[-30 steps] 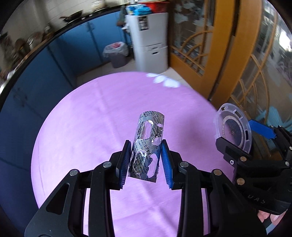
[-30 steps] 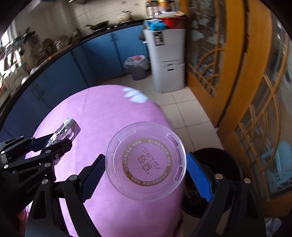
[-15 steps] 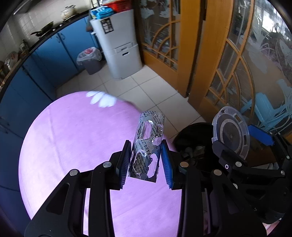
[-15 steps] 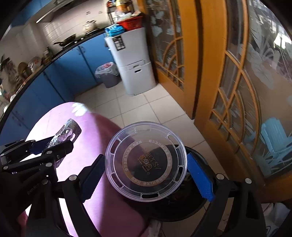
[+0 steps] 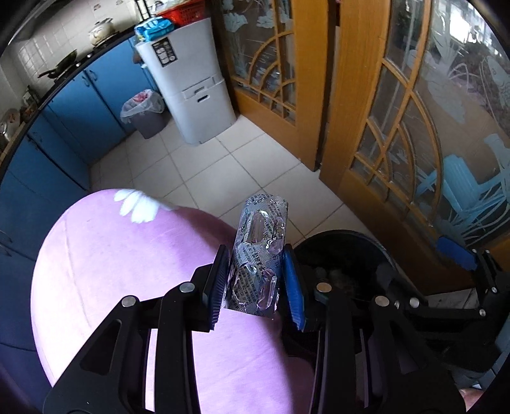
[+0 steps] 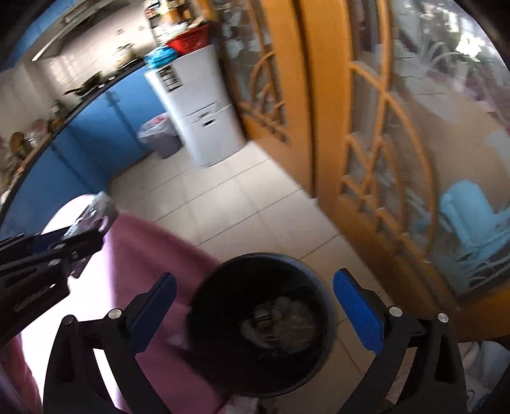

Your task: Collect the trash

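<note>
Left claw (image 5: 255, 280) clenched on foil pill strip (image 5: 258, 254), strip upright, above purple bench (image 5: 127, 270) edge. Black bin (image 6: 258, 324) on floor at 3 o'clock of strip, just beside bench. Right claw (image 6: 253, 313) spread wide, empty, directly over bin mouth. Step judged: drop strip in bin. Swing left claw toward 3 o'clock until strip clears rim, steer clear of right claw, release over centre.

Round table under a pink-purple cloth (image 5: 105, 270) with a white flower print (image 5: 137, 207) at the far edge. Beyond, pale tiled floor (image 5: 204, 165), blue cabinets (image 5: 79, 105) under a dark counter holding a wok (image 5: 60, 67) and a pot (image 5: 100, 30). White storage cabinet (image 5: 188, 89) topped by a red basket (image 6: 189, 41), beside wooden doors with etched glass (image 5: 424, 105).
</note>
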### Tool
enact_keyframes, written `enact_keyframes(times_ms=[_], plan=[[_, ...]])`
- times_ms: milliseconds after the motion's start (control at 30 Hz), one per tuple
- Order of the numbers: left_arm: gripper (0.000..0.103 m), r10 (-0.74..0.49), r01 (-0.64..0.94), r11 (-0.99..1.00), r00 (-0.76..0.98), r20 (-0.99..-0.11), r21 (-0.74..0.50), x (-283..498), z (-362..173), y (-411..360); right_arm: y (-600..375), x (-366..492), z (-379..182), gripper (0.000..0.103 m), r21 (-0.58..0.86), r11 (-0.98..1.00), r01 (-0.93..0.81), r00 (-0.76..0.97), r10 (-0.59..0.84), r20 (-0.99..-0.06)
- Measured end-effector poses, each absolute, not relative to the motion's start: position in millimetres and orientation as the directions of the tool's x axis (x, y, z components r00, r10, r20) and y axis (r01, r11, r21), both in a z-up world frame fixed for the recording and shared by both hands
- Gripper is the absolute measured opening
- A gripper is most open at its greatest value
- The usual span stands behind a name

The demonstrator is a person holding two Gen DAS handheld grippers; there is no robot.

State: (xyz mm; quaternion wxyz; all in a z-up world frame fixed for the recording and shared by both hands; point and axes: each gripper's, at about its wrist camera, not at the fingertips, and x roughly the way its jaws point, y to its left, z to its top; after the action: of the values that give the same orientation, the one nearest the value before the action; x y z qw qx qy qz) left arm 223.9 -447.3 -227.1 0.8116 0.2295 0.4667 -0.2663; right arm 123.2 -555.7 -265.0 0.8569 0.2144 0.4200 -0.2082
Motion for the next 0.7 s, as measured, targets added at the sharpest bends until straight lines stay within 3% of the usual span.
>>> enact_keyframes(times_ms=[167, 267, 333, 400, 700], plan=[[0.041, -0.248, 0.692, 0.714, 0.389, -0.887, 0.104, 210, -234, -471, -577, 110, -263, 0.096, 0.141, 0.77, 0.622, 0.526, -0.278, -0.804], [0.063, -0.231, 0.687, 0.715, 0.408, -0.883, 0.13, 207, -235, -479, -583, 104, -261, 0.096, 0.13, 0.757, 0.64, 0.521, -0.304, -0.798], [0.087, -0.217, 0.662, 0.738, 0.418, -0.882, 0.132, 212, -234, -476, -588, 101, -260, 0.096, 0.139, 0.749, 0.648, 0.523, -0.305, -0.796], [0.097, -0.222, 0.638, 0.763, 0.413, -0.883, 0.106, 219, -233, -468, -587, 100, -260, 0.096, 0.144, 0.748, 0.648, 0.526, -0.303, -0.795], [0.097, -0.193, 0.573, 0.815, 0.404, -0.894, 0.083, 232, -236, -437, -567, 110, -255, 0.096, 0.127, 0.775, 0.62, 0.543, -0.306, -0.782]])
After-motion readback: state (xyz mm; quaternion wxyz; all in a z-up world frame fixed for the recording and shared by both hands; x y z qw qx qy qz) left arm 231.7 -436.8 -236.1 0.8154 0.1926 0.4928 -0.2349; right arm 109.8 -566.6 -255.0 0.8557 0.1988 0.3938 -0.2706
